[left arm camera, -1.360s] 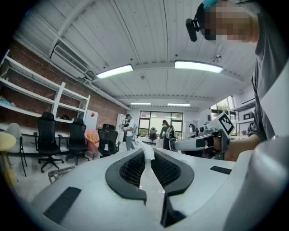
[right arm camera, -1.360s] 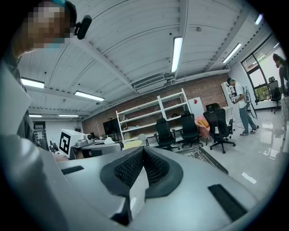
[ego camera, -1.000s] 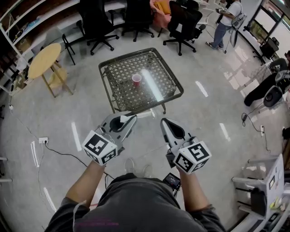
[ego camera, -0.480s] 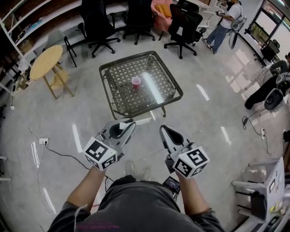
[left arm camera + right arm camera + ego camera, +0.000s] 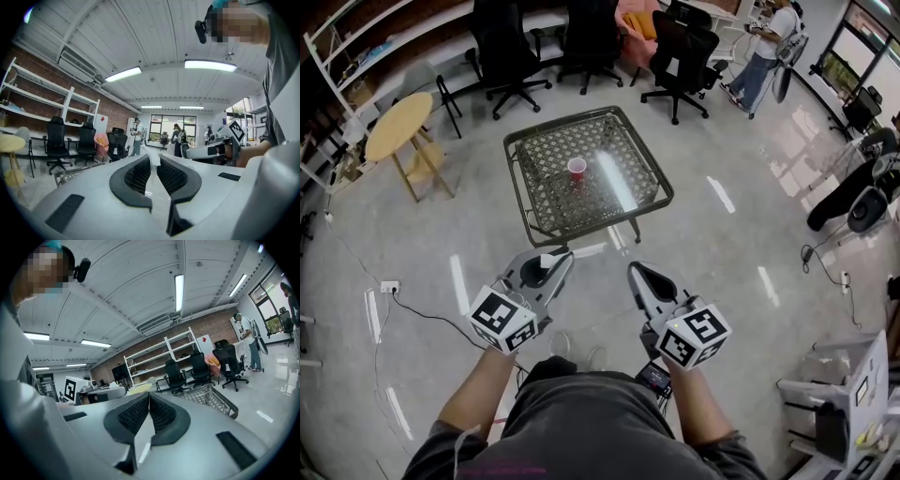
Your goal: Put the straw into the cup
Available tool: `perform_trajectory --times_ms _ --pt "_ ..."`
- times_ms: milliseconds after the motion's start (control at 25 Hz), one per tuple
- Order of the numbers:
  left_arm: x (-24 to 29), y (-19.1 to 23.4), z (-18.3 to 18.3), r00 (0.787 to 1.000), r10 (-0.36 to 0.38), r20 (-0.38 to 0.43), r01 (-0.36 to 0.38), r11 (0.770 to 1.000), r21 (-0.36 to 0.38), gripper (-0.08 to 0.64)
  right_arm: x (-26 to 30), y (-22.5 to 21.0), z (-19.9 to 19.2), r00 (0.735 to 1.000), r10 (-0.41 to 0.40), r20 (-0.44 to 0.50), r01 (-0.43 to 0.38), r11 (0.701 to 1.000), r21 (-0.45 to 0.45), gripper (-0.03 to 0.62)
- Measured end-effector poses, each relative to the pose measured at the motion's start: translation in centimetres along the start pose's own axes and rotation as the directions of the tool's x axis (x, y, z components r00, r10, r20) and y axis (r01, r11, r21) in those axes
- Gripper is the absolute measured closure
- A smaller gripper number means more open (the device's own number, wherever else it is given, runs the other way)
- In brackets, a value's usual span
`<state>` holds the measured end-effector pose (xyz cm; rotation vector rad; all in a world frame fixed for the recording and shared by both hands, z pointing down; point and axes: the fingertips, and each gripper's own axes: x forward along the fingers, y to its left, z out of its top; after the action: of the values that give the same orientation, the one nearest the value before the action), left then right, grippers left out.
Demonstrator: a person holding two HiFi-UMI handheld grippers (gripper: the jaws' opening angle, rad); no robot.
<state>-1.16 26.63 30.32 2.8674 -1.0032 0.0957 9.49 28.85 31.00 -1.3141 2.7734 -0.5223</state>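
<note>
Left gripper [image 5: 553,262] is pinching the straw [image 5: 152,161]: a thin white translucent strip clamped between the ribbed pads, its tip poking out past the jaw ends. Right gripper [image 5: 148,399] has its jaws pressed together with nothing between them. It is level with the left gripper and apart from it, no contact.

The red cup [image 5: 577,169] stands upright near the middle of the table [image 5: 516,183], well ahead of both grippers and roughly in line with the gap between them. Straw and cup are well apart, with a strip of bare floor between the gripper tips and the table's near edge.

Clearance:
- Nothing else on the table top that I can see, cup stands alone.
- Near rim runs at a slant, right corner closer to the right gripper. That corner shows in the right gripper view.
- Open floor left and right of the table.
- Round wooden side table [image 5: 394,127] off to the left.
- Black office chairs [image 5: 511,47] behind the table, well clear.

Surface: square low table, dark metal frame, woven lattice top, bright glare stripe right of the cup. Floor [image 5: 722,253] is glossy grey and reflects the ceiling lights.

Room: brick wall, white shelving on the left, a socket strip with cable [image 5: 389,287] on the floor to the left, a person standing [image 5: 764,42] far back right.
</note>
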Motion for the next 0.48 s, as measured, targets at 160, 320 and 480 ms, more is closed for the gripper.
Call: perform_trajectory --times_ms 160,320,480 --pt "0.28 -0.32 0.13 1.000 0.006 0.002 -0.006 1.000 0.002 0.511 -0.35 -0.26 0.12 1.000 0.007 0.002 -0.007 1.000 -0.001 0.578" --pt "0.47 -0.56 0.28 1.000 0.007 0.003 -0.007 1.000 0.007 0.512 -0.49 -0.46 0.14 1.000 0.010 0.002 -0.010 1.000 0.000 0.578" --pt "0.36 -0.50 0.38 1.000 0.016 0.000 -0.016 1.000 0.007 0.511 -0.50 -0.51 0.24 1.000 0.012 0.003 -0.012 1.000 0.002 0.578"
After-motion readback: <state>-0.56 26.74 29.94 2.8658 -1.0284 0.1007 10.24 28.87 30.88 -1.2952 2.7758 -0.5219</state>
